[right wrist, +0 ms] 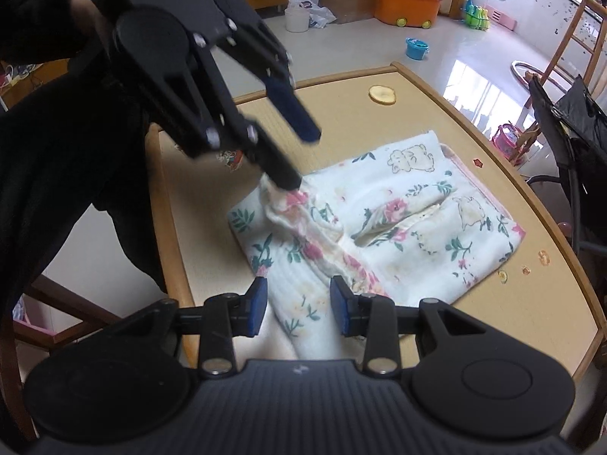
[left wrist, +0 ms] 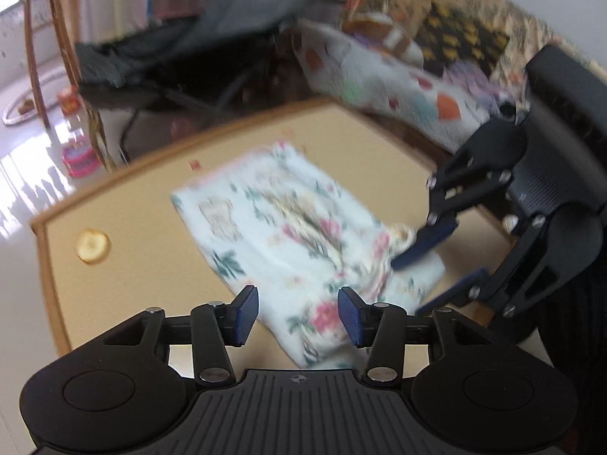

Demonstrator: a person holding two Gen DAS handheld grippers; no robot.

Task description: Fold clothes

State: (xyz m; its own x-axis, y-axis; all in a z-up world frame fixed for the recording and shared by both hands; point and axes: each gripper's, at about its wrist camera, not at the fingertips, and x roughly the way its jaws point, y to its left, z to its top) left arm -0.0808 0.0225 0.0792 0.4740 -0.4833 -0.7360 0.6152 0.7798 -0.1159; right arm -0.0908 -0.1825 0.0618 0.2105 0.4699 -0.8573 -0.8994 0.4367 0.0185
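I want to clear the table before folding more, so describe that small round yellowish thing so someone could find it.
Start at the tan table with the raised wooden rim. Beyond the floral garment, near the far edge, lies a pale yellow disc, flat and alone on bare tabletop. Unlike the tiny red and orange stickers by the garment, it is larger and round.

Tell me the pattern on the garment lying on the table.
White garment with pink flowers, green leaves and pale bears; clearest in the right wrist view.

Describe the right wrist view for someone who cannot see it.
A folded floral garment lies on a tan table. The right gripper reaches over its near edge, while the left gripper, jaws apart, touches its far corner.
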